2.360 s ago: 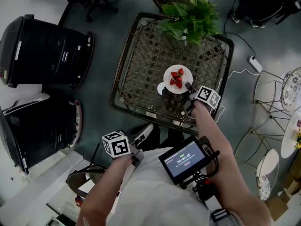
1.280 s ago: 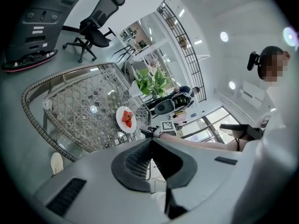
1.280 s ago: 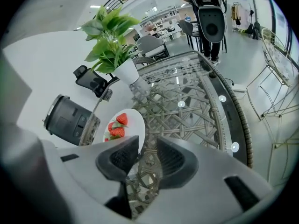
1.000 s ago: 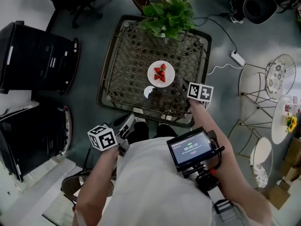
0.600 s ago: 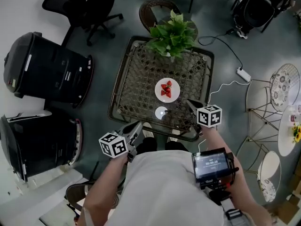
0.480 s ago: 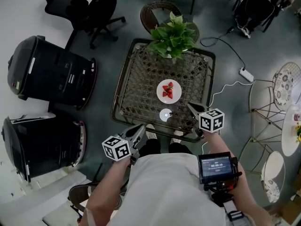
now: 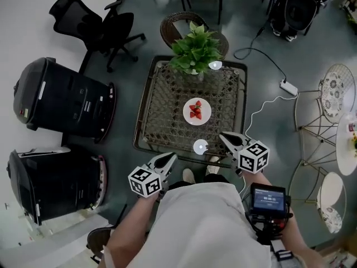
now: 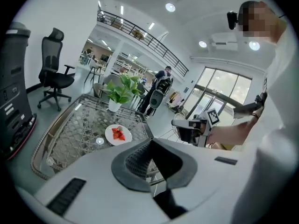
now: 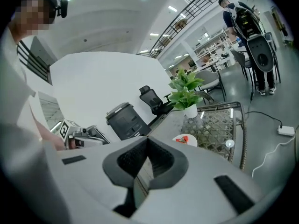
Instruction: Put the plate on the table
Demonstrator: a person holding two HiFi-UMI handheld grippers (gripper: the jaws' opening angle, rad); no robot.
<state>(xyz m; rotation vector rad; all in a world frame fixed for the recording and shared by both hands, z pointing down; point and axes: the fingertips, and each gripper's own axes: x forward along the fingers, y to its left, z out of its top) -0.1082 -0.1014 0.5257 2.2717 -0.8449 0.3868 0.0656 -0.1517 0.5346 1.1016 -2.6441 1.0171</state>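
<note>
White ceramic describes the task item: a round white plate carrying cut red strawberries. It rests flat near the middle of the table top, clear of both grippers.

The carrier is a square table with a woven wicker frame and a glass top. A green leafy plant in a white pot stands at the middle of the far edge, well apart from the plate. A bright round glare spot shows on the glass between the plate and the near edge.

The left gripper sits just outside the near edge, toward the near left corner. Its own view shows the jaws together with nothing between them.

The right gripper shows in the head view over the near right corner of the table, its tips pointing toward the plate without touching it. Its jaws are also closed and empty.

On the floor to the left of the table stand two large black machines and a black office chair. A white power strip lies on the floor to the right.
</note>
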